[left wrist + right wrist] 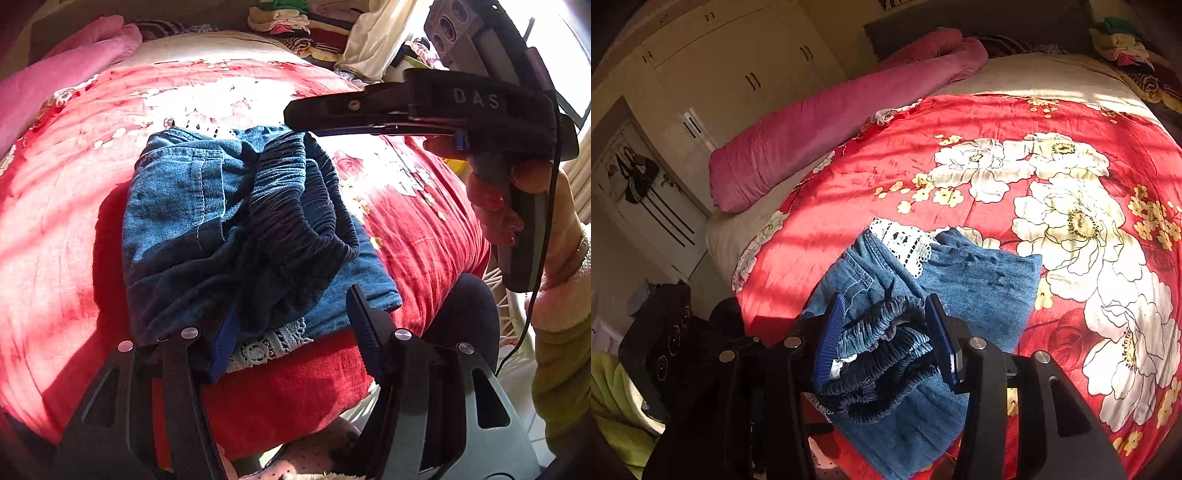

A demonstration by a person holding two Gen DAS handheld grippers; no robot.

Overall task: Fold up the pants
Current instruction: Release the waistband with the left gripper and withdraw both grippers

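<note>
Two claws are hanging over one pair of denim pants (221, 221) that is lying folded into a thick bundle on the red flowered quilt (55, 258), close to the near edge of the bed.

Starting at the left, the left claw (291, 332) is standing released: its left finger is sitting at the near left corner of the bundle, partly hidden behind the cloth, while its right finger is standing clear over the near right corner. Whether the left pad is touching the denim I cannot tell. The lace trim (269, 343) is peeking out from under the fold between the two fingers.

Moving to the middle, the gathered waistband (882, 339) is lying on top of the bundle, puckered and elastic.

Further right, the right claw (882, 332) is straddling that waistband with its jaws apart; the blue pads are sitting beside the gathers and not visibly pinching them, so I am reading it as released.

Judging by its look, the denim is soft, fairly light and floppy, not slippery and not fragile; layers are likely to slide apart if only the top one is pinched. Taking hold at the thick waistband or at a folded edge, through all layers, is looking safest.
</note>
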